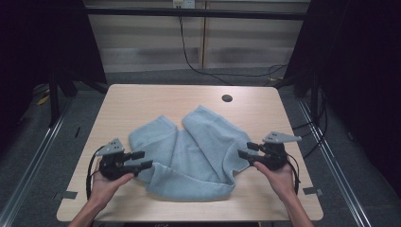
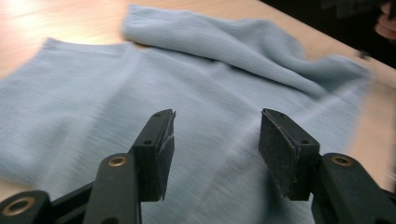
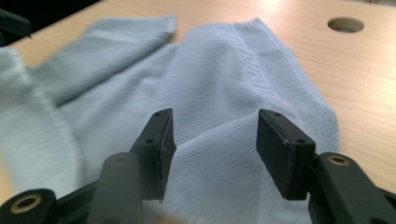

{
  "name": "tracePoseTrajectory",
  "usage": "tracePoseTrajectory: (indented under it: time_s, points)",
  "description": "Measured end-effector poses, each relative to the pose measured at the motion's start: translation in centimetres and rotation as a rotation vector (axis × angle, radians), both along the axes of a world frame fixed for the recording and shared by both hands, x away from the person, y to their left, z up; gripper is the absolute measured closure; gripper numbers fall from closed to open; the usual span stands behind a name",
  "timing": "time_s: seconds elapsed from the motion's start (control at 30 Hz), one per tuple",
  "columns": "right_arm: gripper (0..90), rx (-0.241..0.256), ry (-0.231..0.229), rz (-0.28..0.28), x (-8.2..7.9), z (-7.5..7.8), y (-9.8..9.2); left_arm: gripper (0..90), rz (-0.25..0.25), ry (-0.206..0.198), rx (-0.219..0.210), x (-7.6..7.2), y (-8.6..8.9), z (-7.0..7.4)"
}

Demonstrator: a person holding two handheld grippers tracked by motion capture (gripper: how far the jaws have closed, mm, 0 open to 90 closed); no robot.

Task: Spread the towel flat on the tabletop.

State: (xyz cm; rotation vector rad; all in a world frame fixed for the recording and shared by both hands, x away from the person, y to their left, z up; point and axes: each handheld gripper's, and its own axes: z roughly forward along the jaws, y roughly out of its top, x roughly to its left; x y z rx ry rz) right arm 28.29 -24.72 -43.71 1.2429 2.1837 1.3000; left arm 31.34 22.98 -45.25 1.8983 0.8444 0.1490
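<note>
A light blue towel lies crumpled in a rough V on the wooden table, its two ends pointing to the far side. My left gripper is at the towel's left edge, jaws open, hovering over the cloth with nothing between them. At the towel's right edge my right gripper also stands open, pointing inward over the folded cloth. Neither pair of jaws holds any fabric.
A round cable hole sits near the table's far edge, also seen in the right gripper view as a hole. Dark frame posts stand at both sides. A black cable hangs behind the table.
</note>
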Motion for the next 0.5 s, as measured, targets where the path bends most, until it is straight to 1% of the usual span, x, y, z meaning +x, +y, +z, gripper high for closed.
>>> tracePoseTrajectory:
  time_s: [0.03, 0.07, 0.1, 0.13, 0.17, 0.2, 0.23, 0.27, 0.3, 0.33, 0.37, 0.4, 0.43, 0.47, 0.5]
  points:
    - [45.5, -0.011, 0.030, -0.008, 2.5, -1.1, 0.4, 44.7, 0.033, 0.008, -0.002, 1.0, -0.1, -0.2]
    - [45.5, -0.011, 0.030, -0.008, 2.5, -1.1, 0.4, 44.7, 0.072, 0.001, 0.023, 1.9, -0.3, -0.5]
    - [45.5, -0.037, 0.038, -0.015, 5.0, -2.1, 1.3, 43.3, 0.159, -0.025, 0.065, 3.1, -0.7, -1.4]
    - [45.5, -0.037, 0.038, -0.015, 5.0, -2.1, 1.3, 41.2, 0.159, -0.025, 0.065, 3.1, -0.7, -1.4]
    - [45.2, -0.047, 0.044, -0.027, 5.7, -2.4, 1.6, 41.2, 0.151, 0.001, 0.088, 3.7, -0.8, -2.1]
    - [44.4, -0.053, 0.077, -0.026, 7.5, -3.2, 2.2, 38.5, 0.129, 0.034, 0.097, 4.1, -1.0, -2.8]
    - [44.4, -0.053, 0.077, -0.026, 7.5, -3.2, 2.2, 38.5, 0.111, 0.050, 0.133, 4.2, -1.3, -3.5]
    - [44.1, -0.086, 0.082, -0.037, 8.2, -3.5, 2.4, 36.7, 0.071, 0.060, 0.179, 4.2, -1.5, -4.0]
    - [43.9, -0.086, 0.091, -0.036, 8.8, -3.9, 2.6, 36.1, 0.053, 0.064, 0.214, 4.0, -1.7, -4.6]
    - [44.2, -0.087, 0.119, -0.036, 9.4, -4.7, 2.9, 36.4, 0.046, 0.060, 0.220, 4.0, -1.7, -4.7]
    - [45.0, -0.094, 0.133, -0.041, 9.6, -5.0, 3.0, 39.9, 0.047, 0.057, 0.221, 3.9, -1.6, -4.7]
    - [48.9, -0.101, 0.142, -0.035, 9.7, -5.3, 3.1, 50.5, 0.060, 0.057, 0.237, 3.8, -1.5, -4.6]
    - [48.9, -0.101, 0.142, -0.035, 9.7, -5.3, 3.1, 50.5, 0.057, 0.055, 0.249, 3.7, -1.4, -4.6]
    - [73.0, -0.126, 0.153, -0.030, 9.8, -5.8, 3.2, 62.8, 0.053, 0.029, 0.260, 3.3, -1.1, -4.7]
    - [73.0, -0.126, 0.153, -0.030, 9.8, -5.8, 3.2, 65.6, 0.053, 0.029, 0.260, 3.3, -1.1, -4.7]
